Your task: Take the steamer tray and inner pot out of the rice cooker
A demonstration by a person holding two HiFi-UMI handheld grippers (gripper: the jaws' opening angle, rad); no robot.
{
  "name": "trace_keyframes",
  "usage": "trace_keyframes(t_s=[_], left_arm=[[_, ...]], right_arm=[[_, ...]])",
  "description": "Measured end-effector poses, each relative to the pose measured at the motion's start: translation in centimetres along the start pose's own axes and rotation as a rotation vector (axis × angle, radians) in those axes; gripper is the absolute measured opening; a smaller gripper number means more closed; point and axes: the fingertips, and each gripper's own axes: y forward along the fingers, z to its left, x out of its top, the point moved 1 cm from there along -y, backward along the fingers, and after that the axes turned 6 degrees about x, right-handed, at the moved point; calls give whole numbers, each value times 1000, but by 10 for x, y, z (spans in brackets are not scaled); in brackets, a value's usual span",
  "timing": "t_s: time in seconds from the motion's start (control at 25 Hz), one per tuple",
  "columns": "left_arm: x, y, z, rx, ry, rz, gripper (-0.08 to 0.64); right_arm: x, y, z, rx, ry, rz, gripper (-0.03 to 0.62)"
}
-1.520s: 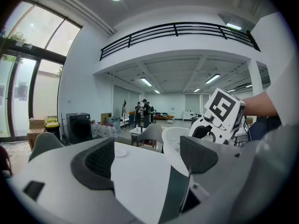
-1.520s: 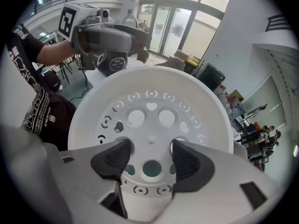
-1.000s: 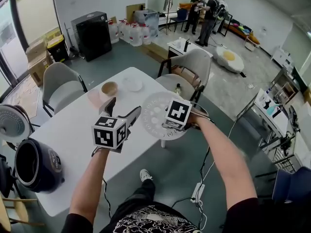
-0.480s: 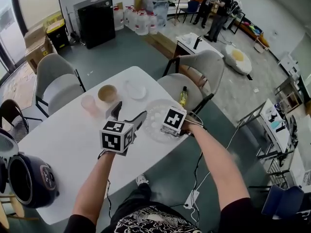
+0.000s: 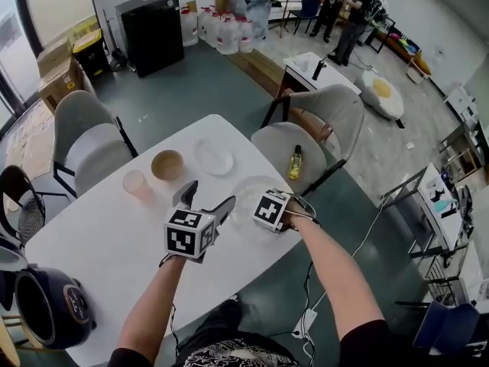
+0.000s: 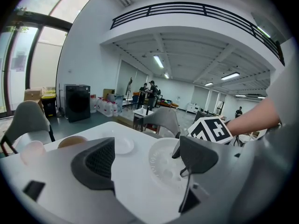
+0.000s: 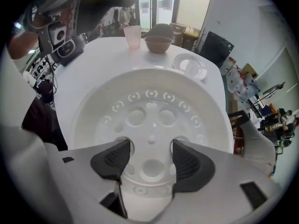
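My right claw [image 7: 149, 158], pointing straight down, is clamped on the middle of the white steamer tray [image 7: 152, 94]. Its two pads appear set into holes either side of the tray's centre, over the near right edge of the white counter [image 5: 114, 228]. My left claw [image 6: 145, 160] hangs just beside it, jaws apart and nothing between them. The tray is out of the rice cooker [image 5: 47, 312], which stands open at the counter's left end, well apart from both claws. The inner pot, I judge, has not yet been taken out, though I cannot pick it out from here. Whether the tray's rim touches the counter I cannot tell. The step in hand looks to be setting the tray down. Doing it well means lowering it flat, keeping it wholly on the counter with no overhang, and staying clear of the small plate [image 5: 215, 157], brown bowl [image 5: 167, 164] and pink cup [image 5: 137, 182] beyond. The pads should part only once the tray rests on the surface, then lift straight up so they do not catch in the holes.
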Motion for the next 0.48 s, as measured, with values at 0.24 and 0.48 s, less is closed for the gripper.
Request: trace_keyframes(t_s=[0.24, 0.48], left_arm=[[3, 14, 5, 3, 4, 13, 428], [6, 14, 9, 7, 1, 14, 428]], right_arm=[[-6, 10, -15, -17, -3, 49, 301], [0, 13, -12, 14, -14, 31, 304]])
